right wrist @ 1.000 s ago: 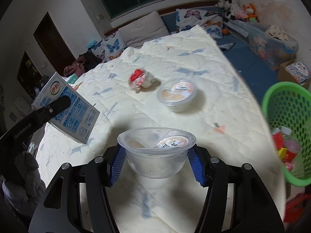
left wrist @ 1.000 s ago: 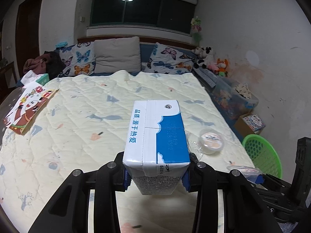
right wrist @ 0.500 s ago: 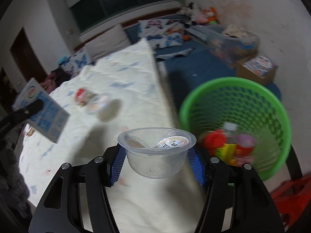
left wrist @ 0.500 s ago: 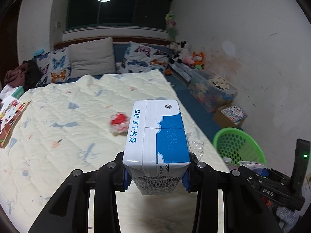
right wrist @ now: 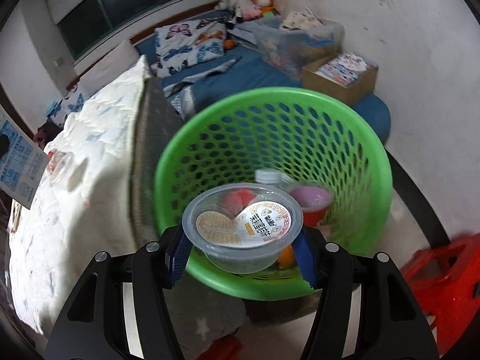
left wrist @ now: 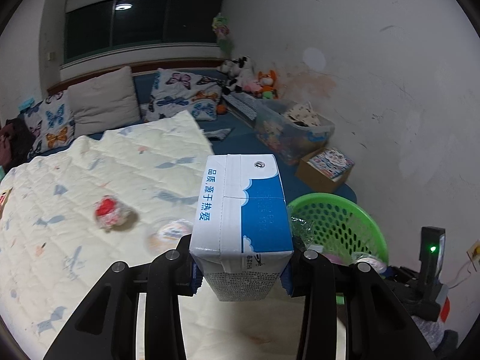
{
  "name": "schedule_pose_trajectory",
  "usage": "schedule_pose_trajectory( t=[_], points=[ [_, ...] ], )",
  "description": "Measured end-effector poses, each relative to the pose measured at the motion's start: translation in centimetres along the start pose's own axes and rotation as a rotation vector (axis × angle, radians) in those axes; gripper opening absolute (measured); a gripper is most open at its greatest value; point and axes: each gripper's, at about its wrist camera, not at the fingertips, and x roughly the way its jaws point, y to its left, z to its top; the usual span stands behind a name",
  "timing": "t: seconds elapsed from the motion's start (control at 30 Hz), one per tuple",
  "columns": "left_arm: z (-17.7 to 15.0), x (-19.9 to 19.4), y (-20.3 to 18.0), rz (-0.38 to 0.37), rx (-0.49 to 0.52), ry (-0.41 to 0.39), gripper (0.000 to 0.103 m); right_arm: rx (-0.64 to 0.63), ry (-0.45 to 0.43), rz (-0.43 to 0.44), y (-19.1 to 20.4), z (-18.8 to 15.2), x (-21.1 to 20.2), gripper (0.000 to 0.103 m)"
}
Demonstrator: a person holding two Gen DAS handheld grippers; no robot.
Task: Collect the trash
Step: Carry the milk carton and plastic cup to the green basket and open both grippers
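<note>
My left gripper [left wrist: 240, 273] is shut on a blue and white milk carton [left wrist: 240, 219], held over the bed's right edge. My right gripper [right wrist: 240, 249] is shut on a clear plastic cup [right wrist: 243, 234] with a peeled printed lid, tilted over the near rim of the green mesh basket [right wrist: 354, 138]. The basket also shows in the left wrist view [left wrist: 339, 222], right of the carton. On the quilt lie a red and white crumpled wrapper [left wrist: 109, 214] and another clear lidded cup [left wrist: 171, 232]. The carton shows at the left edge of the right wrist view [right wrist: 18, 168].
The basket holds a bottle [right wrist: 267, 177], a red cup [right wrist: 312, 204] and other trash. A red stool [right wrist: 444, 285] stands right of it. A cardboard box [right wrist: 339, 75] and a clear storage bin [right wrist: 297, 42] sit on the blue floor mat. Pillows [left wrist: 102, 102] lie at the bed's head.
Both grippers swung right, from over the bed toward the basket. The right gripper now holds its cup tilted over the basket's rim. Both holds are unchanged.
</note>
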Motion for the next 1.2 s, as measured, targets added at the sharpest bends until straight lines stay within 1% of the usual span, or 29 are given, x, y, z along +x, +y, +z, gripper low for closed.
schedule_pose_trajectory(
  t=[0.2,0.47,0.67,0.9,0.97,1.03,1.2],
  points=[
    [0.6,1.9,-3.1,-0.042,0.043,0.017,0.038,0.037,0.007,0.0,-1.7,-0.1,0.5,0.063],
    [0.9,4.3,-6.7,-0.1,0.086,0.052,0.038,0.058,-0.012,0.012,-2.7,-0.1,-0.4,0.066],
    [0.8,6.3,-8.2,-0.141,0.096,0.085,0.038,0.066,-0.03,0.023,-3.1,-0.2,-1.6,0.067],
    [0.0,9.5,-9.4,-0.205,0.082,0.173,0.038,0.077,-0.052,0.037,-3.3,-0.3,-2.5,0.067],
    [-0.2,10.2,-9.8,-0.215,0.09,0.191,0.038,0.078,-0.055,0.039,-3.3,-0.3,-2.7,0.067],
    [-0.5,10.7,-10.1,-0.207,0.105,0.195,0.038,0.081,-0.059,0.042,-3.4,-0.3,-2.9,0.067],
    [-1.2,12.2,-10.8,-0.216,0.132,0.233,0.039,0.091,-0.065,0.045,-3.6,-0.3,-3.1,0.067]
  ],
)
